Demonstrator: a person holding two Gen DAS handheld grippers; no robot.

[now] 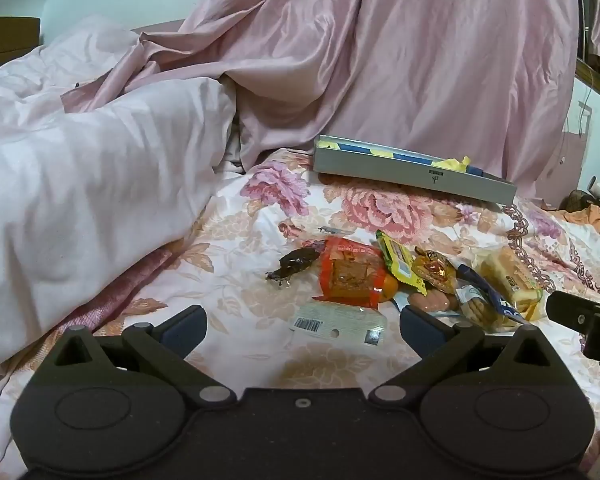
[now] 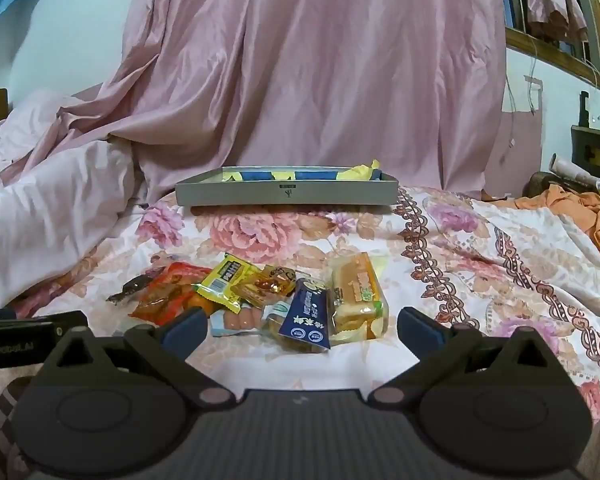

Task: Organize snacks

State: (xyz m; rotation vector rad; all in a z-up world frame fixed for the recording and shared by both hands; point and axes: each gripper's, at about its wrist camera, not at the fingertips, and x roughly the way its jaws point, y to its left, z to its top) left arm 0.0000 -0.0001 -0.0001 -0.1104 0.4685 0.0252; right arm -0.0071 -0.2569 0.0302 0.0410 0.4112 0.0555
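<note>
We have a small heap of wrapped snacks (image 2: 267, 300) lying on the floral bedspread (image 2: 480, 260), with a shallow grey tray (image 2: 287, 196) well behind it, already lined with blue and yellow packets. Our left gripper (image 1: 302, 326) hangs low over the near edge of the heap, fingers spread wide and holding nothing; a white barcoded packet (image 1: 340, 326) lies flat between them. Our right gripper (image 2: 300, 328) is likewise spread and empty, framing the blue packet (image 2: 308, 316) and the wrapped bread slice (image 2: 358, 296).

We judge everything here to be light, so weight is no worry — the trouble is the wrapping. The film looks glossy and likely slippery, and the soft quilt underneath should give way under a downward push.

- The bread slice looks soft and crushable; we would take it across its narrow sides with a gentle squeeze.
- The red packet (image 1: 350, 274) and yellow packet (image 1: 402, 266) are thin and floppy — best pinched at a crimped end seal.
- The dark twisted candy (image 1: 293, 266) lies apart on the left, small enough to pinch across its middle.
- The sausages (image 2: 243, 320) lie partly buried under other packets, so they seem better left until those above are cleared.
</note>
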